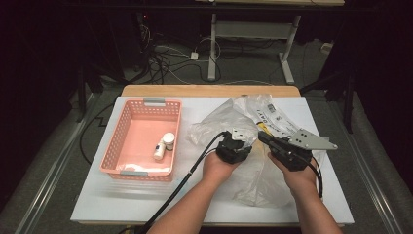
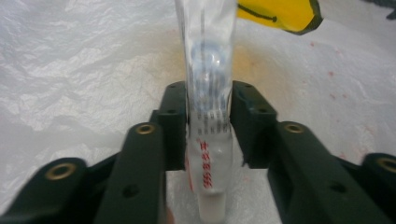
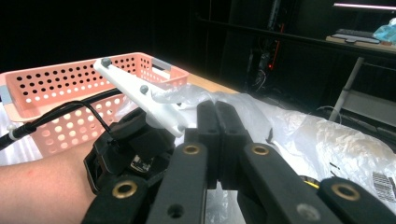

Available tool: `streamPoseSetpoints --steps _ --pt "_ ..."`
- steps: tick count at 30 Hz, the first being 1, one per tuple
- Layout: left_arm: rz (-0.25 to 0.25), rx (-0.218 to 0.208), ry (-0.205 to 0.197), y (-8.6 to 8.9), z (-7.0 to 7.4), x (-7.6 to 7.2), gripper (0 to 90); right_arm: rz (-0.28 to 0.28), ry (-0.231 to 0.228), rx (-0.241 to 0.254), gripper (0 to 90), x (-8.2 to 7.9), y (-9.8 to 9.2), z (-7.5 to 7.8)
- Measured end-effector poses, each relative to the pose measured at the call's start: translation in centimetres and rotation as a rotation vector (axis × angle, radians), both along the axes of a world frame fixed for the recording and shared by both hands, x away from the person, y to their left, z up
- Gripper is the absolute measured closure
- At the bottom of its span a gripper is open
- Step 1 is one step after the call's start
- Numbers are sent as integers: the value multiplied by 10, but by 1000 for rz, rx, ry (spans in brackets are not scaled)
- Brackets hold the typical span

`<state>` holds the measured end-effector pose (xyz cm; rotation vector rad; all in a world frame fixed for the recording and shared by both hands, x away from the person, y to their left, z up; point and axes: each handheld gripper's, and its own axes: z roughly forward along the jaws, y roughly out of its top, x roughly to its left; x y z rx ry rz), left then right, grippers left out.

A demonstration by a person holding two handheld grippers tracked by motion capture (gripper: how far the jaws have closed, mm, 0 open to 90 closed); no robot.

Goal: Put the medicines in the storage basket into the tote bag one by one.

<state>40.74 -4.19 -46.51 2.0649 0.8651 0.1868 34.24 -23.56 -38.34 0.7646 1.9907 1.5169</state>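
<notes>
A crumpled clear plastic bag (image 1: 253,117) lies on the white table top. My left gripper (image 1: 234,148) points down into it. In the left gripper view its jaws (image 2: 209,107) press from both sides on a white tube (image 2: 208,60) with blue and red print, and a yellow thing (image 2: 280,14) lies beyond it on the bag's film. My right gripper (image 1: 264,137) is just right of the left one, with its jaws (image 3: 217,109) shut flat together on the bag's film (image 3: 317,140).
A pink perforated basket (image 1: 113,141) stands at the left of the table and holds two small white bottles (image 1: 168,140) (image 1: 159,151). The basket (image 3: 56,79) is also behind the left hand in the right gripper view. Cables and table legs are on the floor beyond.
</notes>
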Motion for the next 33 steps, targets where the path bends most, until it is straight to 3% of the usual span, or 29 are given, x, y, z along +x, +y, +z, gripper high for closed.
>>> streamPoseSetpoints --steps 5,15,18,21,23,33 --pt "-28 24 -26 4 4 -1 598 -2 -1 -1 900 1 -1 -1" --pt "-62 -18 -14 27 4 -26 462 -5 6 -6 900 0 -1 -1" --pt "-71 -22 -27 34 4 -36 411 -1 5 -10 900 0 0 -2" --pt "-89 -35 -14 41 4 -44 359 -4 7 -11 900 0 0 -2" --pt "-108 -44 18 45 5 -48 348 -4 7 -11 900 0 0 -2" --pt "-104 -43 13 69 12 -71 176 -4 8 -15 900 -1 0 -2"
